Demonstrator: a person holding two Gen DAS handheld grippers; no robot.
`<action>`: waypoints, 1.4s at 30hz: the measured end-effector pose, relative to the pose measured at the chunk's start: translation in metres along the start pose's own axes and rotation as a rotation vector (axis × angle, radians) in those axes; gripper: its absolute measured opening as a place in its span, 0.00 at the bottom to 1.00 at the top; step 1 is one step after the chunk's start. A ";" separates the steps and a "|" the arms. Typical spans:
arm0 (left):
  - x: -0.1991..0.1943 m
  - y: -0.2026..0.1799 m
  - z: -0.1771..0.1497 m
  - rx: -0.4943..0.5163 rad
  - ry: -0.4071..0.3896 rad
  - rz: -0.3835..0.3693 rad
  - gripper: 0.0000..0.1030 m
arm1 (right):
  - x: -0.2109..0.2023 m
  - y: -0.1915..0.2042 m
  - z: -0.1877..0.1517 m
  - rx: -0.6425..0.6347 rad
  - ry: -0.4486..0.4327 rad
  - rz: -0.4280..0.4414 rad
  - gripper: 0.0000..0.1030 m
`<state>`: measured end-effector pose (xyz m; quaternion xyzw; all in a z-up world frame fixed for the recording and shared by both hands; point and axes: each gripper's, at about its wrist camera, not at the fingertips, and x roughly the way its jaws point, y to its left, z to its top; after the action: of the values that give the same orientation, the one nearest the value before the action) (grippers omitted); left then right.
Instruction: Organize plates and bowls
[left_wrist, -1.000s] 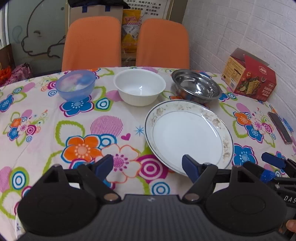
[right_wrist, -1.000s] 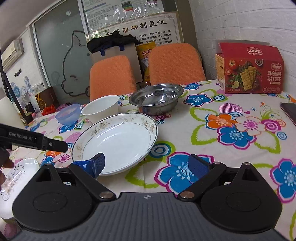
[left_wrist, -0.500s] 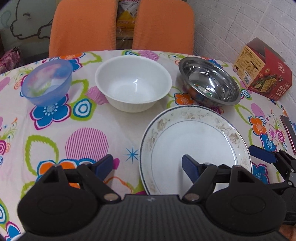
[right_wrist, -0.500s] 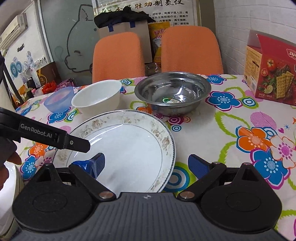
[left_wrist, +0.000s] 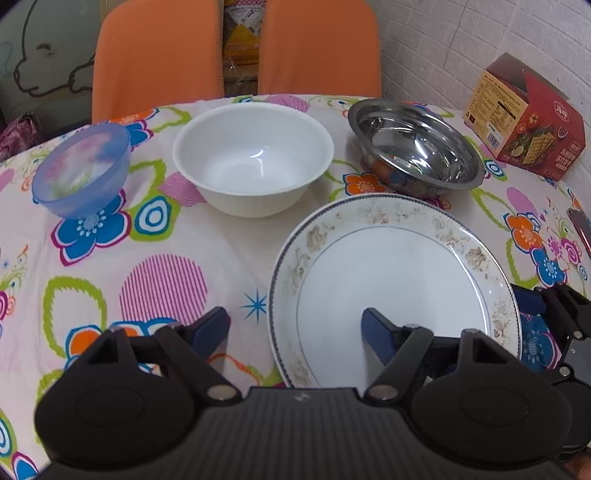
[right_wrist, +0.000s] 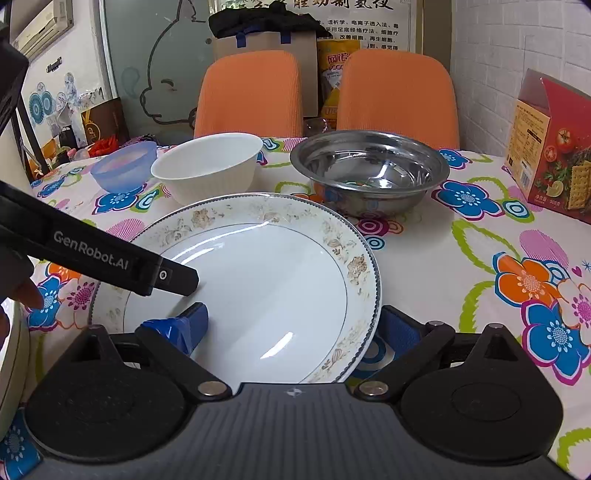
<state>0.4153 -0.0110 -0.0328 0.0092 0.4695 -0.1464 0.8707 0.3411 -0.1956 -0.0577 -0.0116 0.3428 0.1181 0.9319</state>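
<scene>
Porcelain is what you are about to take hold of: the flower-rimmed plate (left_wrist: 395, 291) lies flat on the flowered tablecloth (left_wrist: 155, 236), at about five o'clock from the white bowl (left_wrist: 253, 157) and six o'clock from the steel bowl (left_wrist: 415, 146), its far rim close to both. The blue bowl (left_wrist: 81, 173) sits apart at nine o'clock from the white one.

Your left gripper (left_wrist: 295, 328) has its jaws wide apart, straddling the plate's nine-o'clock rim, one pad above the plate's well and the other over the cloth. Your right gripper (right_wrist: 291, 328) is likewise spread, bracketing the rim at the plate's three o'clock side, with one blue pad over the well and the other outside the rim. Neither grips anything yet.

Expect the plate to be stiff, fairly heavy, glazed and slick, and apt to chip or break if it knocks a bowl or drops. Pinch the rim itself, across its thickness, since the flat well offers nothing to hold; you would likely need to tip a pad under the raised lip. A grip from both sides looks safest, as a single pinch may let it pivot and slide.
</scene>
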 end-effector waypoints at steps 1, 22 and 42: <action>0.000 -0.001 -0.001 0.005 -0.004 0.006 0.72 | 0.000 0.000 0.000 0.001 -0.002 -0.002 0.84; -0.024 -0.012 -0.013 0.002 -0.027 -0.032 0.42 | -0.023 0.031 -0.005 0.060 -0.027 -0.036 0.84; -0.154 0.068 -0.106 -0.131 -0.188 0.127 0.42 | -0.074 0.153 -0.018 -0.071 -0.113 0.165 0.85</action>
<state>0.2667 0.1084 0.0262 -0.0318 0.3930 -0.0603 0.9170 0.2409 -0.0648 -0.0148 -0.0095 0.2851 0.2068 0.9359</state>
